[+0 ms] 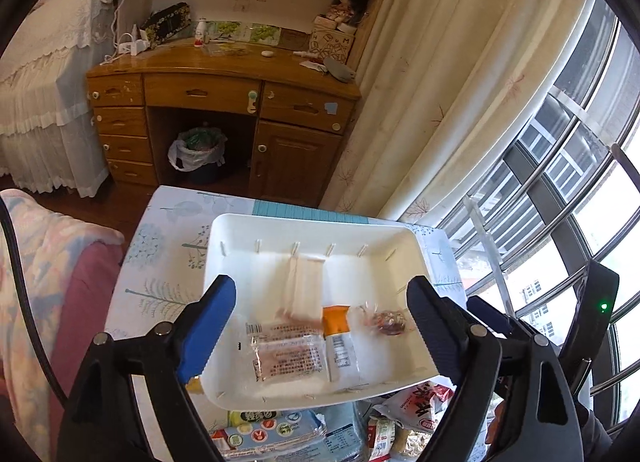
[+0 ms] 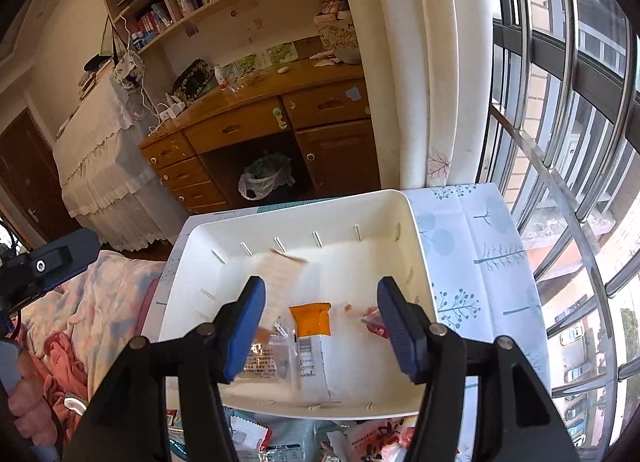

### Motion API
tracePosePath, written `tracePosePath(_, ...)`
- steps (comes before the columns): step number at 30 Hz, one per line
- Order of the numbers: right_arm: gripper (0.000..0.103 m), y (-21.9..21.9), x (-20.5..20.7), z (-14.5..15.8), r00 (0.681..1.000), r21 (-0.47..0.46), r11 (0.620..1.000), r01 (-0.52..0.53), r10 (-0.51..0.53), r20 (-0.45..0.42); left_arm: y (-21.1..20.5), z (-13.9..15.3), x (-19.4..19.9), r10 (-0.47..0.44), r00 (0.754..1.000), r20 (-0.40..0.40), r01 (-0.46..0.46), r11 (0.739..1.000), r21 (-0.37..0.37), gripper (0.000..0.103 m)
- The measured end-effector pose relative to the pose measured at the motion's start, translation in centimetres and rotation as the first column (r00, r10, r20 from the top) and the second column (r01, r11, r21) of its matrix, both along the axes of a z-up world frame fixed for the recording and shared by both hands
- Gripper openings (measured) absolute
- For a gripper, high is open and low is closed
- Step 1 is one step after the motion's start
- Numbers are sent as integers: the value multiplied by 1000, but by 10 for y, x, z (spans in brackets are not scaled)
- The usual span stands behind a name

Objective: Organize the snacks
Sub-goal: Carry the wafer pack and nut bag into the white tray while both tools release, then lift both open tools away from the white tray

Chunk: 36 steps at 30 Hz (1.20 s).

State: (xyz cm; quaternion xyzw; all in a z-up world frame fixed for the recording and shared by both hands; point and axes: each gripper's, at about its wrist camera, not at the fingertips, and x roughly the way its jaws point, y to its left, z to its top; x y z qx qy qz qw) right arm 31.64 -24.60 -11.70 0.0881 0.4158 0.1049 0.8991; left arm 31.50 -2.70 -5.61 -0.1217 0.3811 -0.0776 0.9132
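Inside the white tray [image 1: 240, 238] lie the snacks — an orange-topped packet [image 1: 338, 336] at centre, a clear printed packet [image 1: 286, 354] touching its left, a red wrapped candy [image 1: 386, 322] near its right. Both tools hover above, left tool [image 1: 318, 326] and right tool [image 2: 322, 328] gaping, empty — more packets [image 1: 272, 432] crowd the bench [image 1: 160, 262] by the tray's near edge.

left gripper [image 1: 320, 326] and right gripper [image 2: 320, 326] both hover over the white tray [image 1: 240, 229], jaws spread, gripping nothing.
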Motion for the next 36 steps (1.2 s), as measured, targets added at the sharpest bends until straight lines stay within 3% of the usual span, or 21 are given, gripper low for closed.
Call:
tracePosePath(5, 63, 1, -13, 9, 1000, 3, 1000, -10, 10, 20, 8, 10, -26, 29, 999, 18, -29, 1000, -6, 87)
tracePosePath(19, 63, 28, -81, 44, 996, -9, 1000, 3, -2, 89, 41, 42, -113, 5, 996, 91, -2, 1000, -28, 87)
tracePosePath(36, 68, 63, -190, 47, 992, -45, 996, 74, -69, 103, 101, 29, -221, -2, 998, 61, 4, 999, -39, 87)
